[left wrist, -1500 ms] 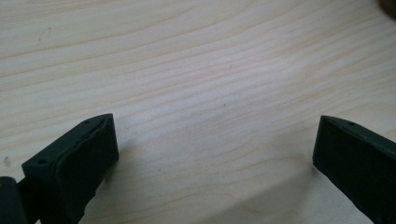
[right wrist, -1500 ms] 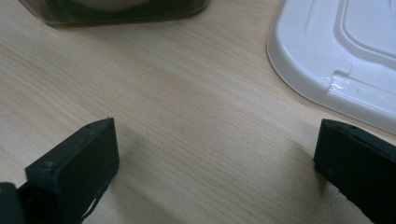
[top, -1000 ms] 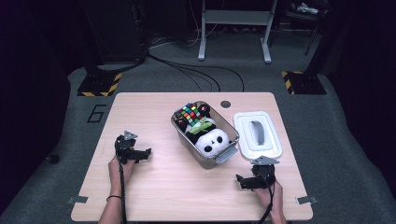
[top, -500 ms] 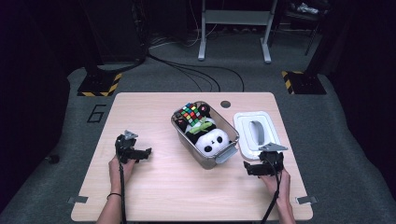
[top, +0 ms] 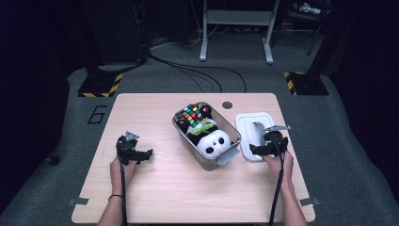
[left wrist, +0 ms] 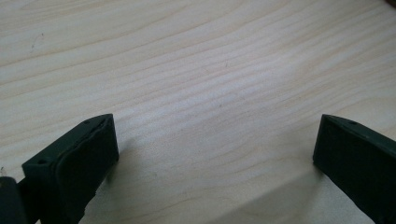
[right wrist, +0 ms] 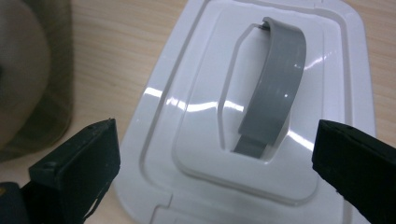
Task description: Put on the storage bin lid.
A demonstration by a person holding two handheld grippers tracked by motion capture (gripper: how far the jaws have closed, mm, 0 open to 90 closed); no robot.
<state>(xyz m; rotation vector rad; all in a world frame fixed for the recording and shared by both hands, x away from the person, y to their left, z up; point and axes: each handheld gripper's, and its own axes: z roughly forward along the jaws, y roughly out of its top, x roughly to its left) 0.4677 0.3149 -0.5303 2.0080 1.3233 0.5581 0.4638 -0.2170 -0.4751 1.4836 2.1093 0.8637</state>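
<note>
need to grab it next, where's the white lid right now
In the high view the white lid lies flat on the table's right side, just right of the bin, with the right gripper over its near edge.

Looks like a lab/test setup, not a home: lone wood tabletop (top: 155,197) on grey carpet w/ a taped "6" (top: 96,114), hazard-striped stand bases (top: 99,85), loose cables (top: 197,70) & a metal frame (top: 235,28) at far side, dark surroundings.

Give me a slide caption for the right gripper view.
Open right gripper poised over the white lid and its grey handle.
</note>
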